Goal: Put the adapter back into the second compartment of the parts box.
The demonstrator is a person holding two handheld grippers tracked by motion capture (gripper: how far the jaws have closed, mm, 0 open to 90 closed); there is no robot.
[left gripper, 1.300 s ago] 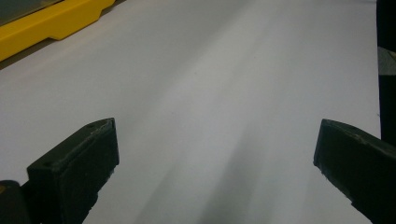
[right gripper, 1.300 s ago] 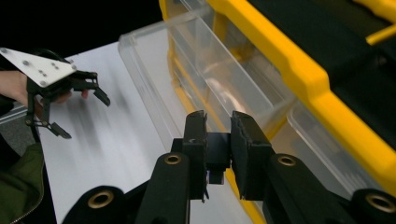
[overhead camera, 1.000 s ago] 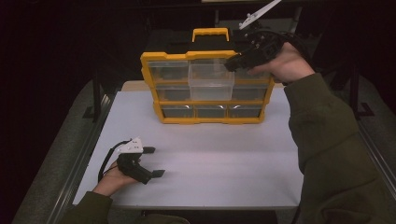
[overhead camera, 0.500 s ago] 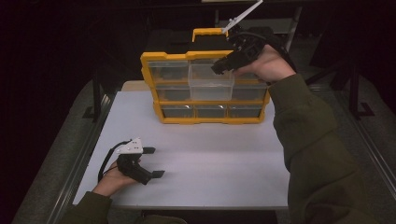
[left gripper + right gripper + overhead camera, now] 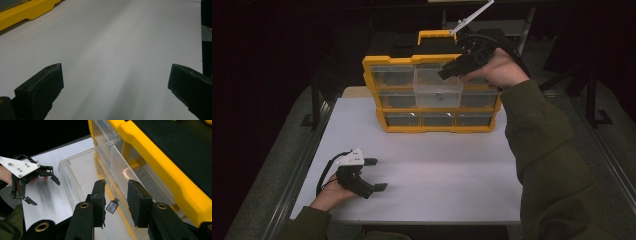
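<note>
The right gripper (image 5: 447,73) hung over the pulled-out clear drawer (image 5: 438,89) in the top row of the yellow organizer (image 5: 384,60), its jaws pointing down into that drawer. In the right gripper view its jaws had just been opening and stood a little apart, gripping nothing. A small dark part (image 5: 112,206) showed in the gap between them, touched by neither pad; whether it was in the air or lying on the drawer floor below could not be told. In the high view a small dark speck (image 5: 439,93) lay in the drawer just below the jaw tips.

The left gripper (image 5: 373,174) rested well away from the right one, low on the white table (image 5: 452,165) near the front left edge, held in the person's left hand (image 5: 329,192). Its jaws stood wide apart with bare table between them, holding nothing; the organizer's yellow base (image 5: 30,11) sat far ahead of them to one side
</note>
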